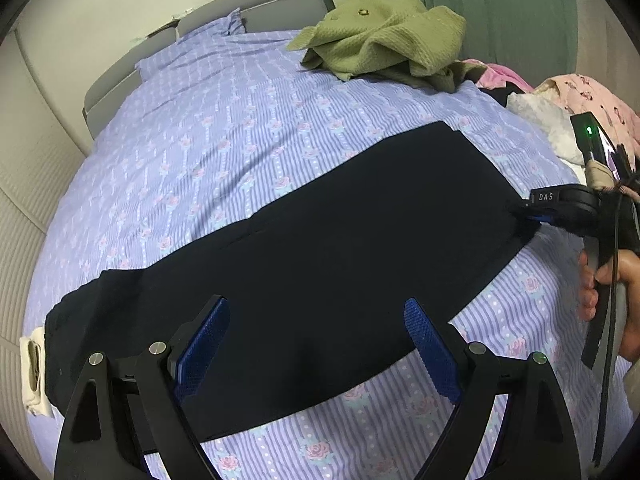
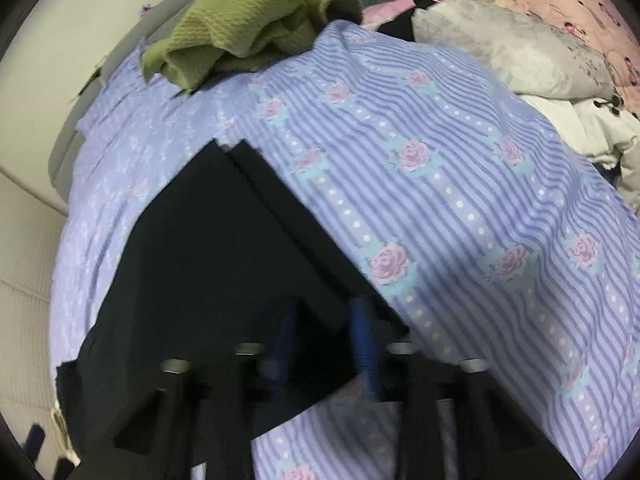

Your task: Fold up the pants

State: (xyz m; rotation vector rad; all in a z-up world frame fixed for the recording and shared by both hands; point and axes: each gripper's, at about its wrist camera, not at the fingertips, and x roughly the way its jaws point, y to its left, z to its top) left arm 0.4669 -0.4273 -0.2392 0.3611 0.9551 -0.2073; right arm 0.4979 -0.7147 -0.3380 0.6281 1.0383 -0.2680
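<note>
Left wrist view, left gripper [image 1: 316, 344] spread above pants [image 1: 320, 256], right gripper [image 1: 532, 216] pinching hem

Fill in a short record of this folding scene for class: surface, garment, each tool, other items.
Surface: bed sheet, purple stripes with roses
Garment: black pants, laid flat lengthwise
Left tool: open, above the pants' near edge
Right tool: closed on the pants' leg end
Other items: green towel, pink clothes at the far side
</note>
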